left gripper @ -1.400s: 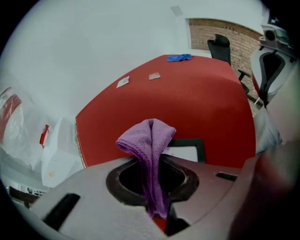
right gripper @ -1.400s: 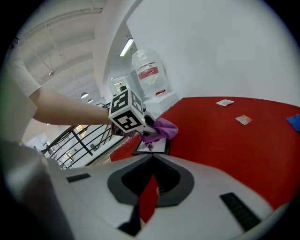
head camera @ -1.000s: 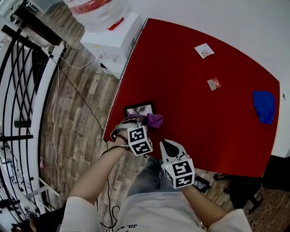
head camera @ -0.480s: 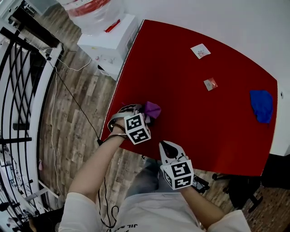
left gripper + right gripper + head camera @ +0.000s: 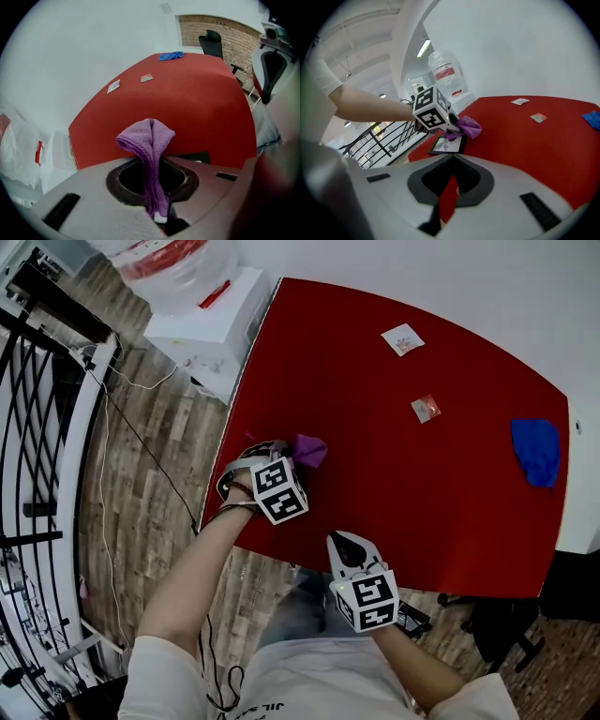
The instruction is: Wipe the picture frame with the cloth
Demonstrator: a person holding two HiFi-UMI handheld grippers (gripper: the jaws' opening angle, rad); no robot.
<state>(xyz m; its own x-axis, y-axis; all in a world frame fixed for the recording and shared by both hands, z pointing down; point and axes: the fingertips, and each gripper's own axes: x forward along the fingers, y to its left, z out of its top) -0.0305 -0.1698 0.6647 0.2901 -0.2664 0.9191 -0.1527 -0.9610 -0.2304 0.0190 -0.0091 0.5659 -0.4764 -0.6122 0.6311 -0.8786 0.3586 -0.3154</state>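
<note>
Off the left edge of the red table (image 5: 450, 474), a white cabinet (image 5: 211, 320) is standing with a water bottle on top. At the table's near left corner, the left gripper (image 5: 287, 457) is reaching in from the near edge. Its jaws are clamping the lower end of the purple cloth (image 5: 147, 140). The rest of the cloth is bunching into a soft fold that is standing up above the jaws.

The picture frame (image 5: 449, 144) is lying flat on the table at that same corner, right under the cloth. The head view is not showing it, because the gripper and cloth are covering it. Whether the fold is touching the frame cannot be told.

The right gripper (image 5: 349, 547) is hovering just off the table's near edge. Its jaws are standing a thin slit apart with nothing between them.

Further right, two small packets (image 5: 425, 408) are lying toward the table's far side, and a blue rag (image 5: 536, 450) is sitting at its right edge.

The frame is probably light and rigid, with a slick and breakable front, so it is likely to skate on the table under a wipe. Pinning its dark border from above with the free gripper looks wise. The limp cloth is best gripped near its bunched middle.
</note>
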